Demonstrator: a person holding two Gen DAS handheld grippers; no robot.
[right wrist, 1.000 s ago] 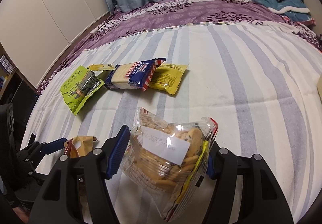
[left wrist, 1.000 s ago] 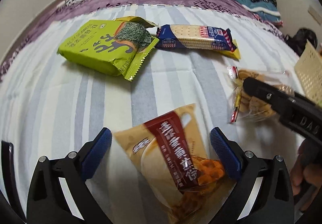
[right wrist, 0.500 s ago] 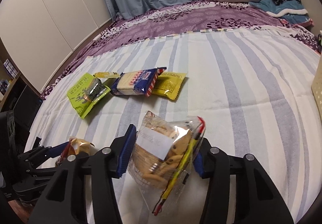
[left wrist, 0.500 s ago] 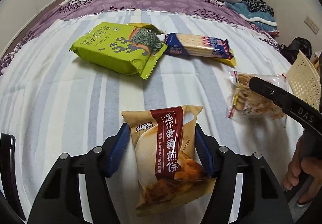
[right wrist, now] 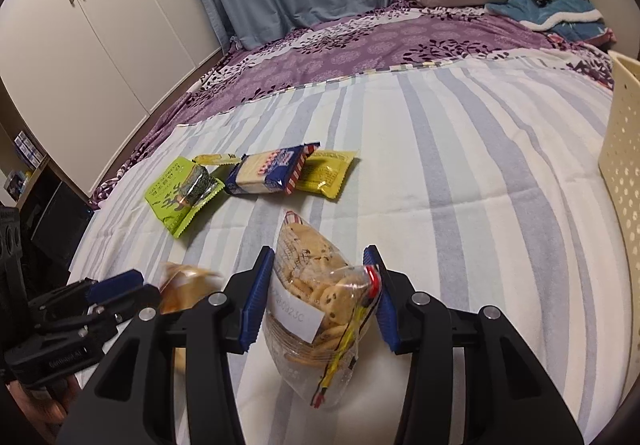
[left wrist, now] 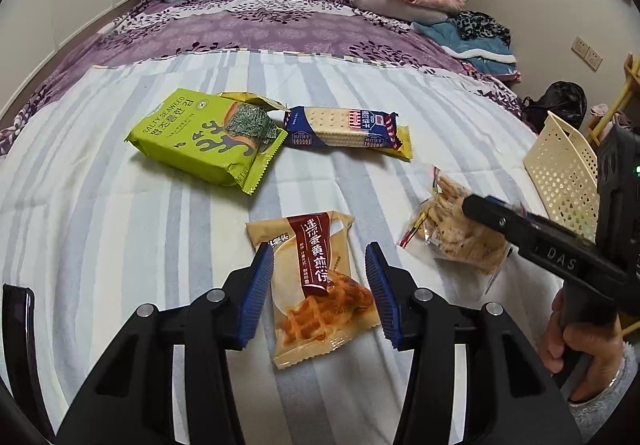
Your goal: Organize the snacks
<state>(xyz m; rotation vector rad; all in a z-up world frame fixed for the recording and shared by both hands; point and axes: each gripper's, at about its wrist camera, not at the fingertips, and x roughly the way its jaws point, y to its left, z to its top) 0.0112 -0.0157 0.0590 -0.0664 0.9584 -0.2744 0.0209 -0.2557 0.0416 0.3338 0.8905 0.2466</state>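
Left gripper [left wrist: 320,285]: blue-padded fingers [left wrist: 256,297] clamped on the sides of a tan waffle-biscuit packet with a maroon band [left wrist: 316,285], lower centre of the left wrist frame; packet's top edge sticks out past the fingertips. Jaws have just been closing, packet between them.

Right gripper [right wrist: 320,297]: pads pressed on a clear bag of chocolate-chip cookies with a white label [right wrist: 316,309], lower centre of the right wrist frame; bag bulges above and below the fingers.

On the blue-and-white striped bedspread [left wrist: 100,225], upper middle: green seaweed snack packet [left wrist: 208,141] touching a navy cracker pack [left wrist: 344,127]. Cream perforated plastic basket [left wrist: 564,169] at right edge.
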